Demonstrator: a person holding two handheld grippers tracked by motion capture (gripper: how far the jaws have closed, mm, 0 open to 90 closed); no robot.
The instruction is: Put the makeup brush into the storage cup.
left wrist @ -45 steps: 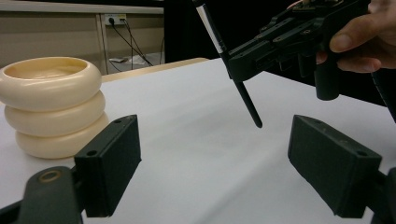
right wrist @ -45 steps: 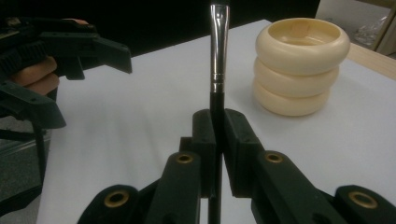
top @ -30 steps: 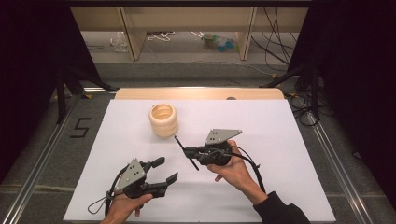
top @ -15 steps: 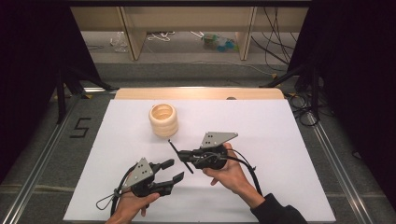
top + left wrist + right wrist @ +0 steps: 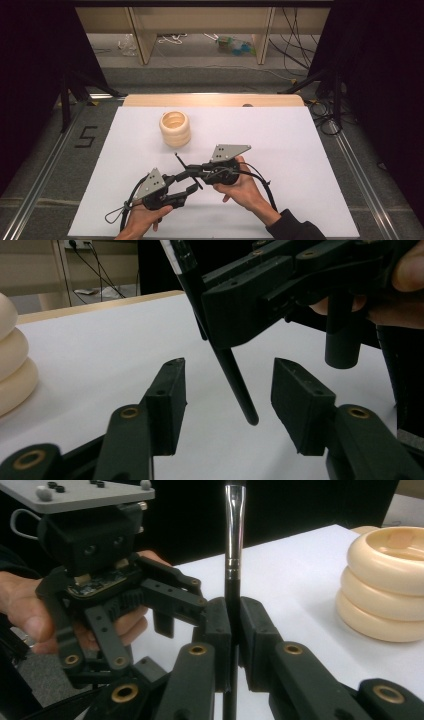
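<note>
Clamping the slim black brush [image 5: 234,555] in our right claw [image 5: 196,172], we have been closing the half-open left claw [image 5: 227,390] around its handle, handover unfinished.

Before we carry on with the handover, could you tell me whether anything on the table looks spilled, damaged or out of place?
Nothing stands out. The cream ringed holder stands upright on the white table, and the right gripper holds the black brush by its handle, its lower end between the closing jaws of the left gripper, not yet touched.
</note>
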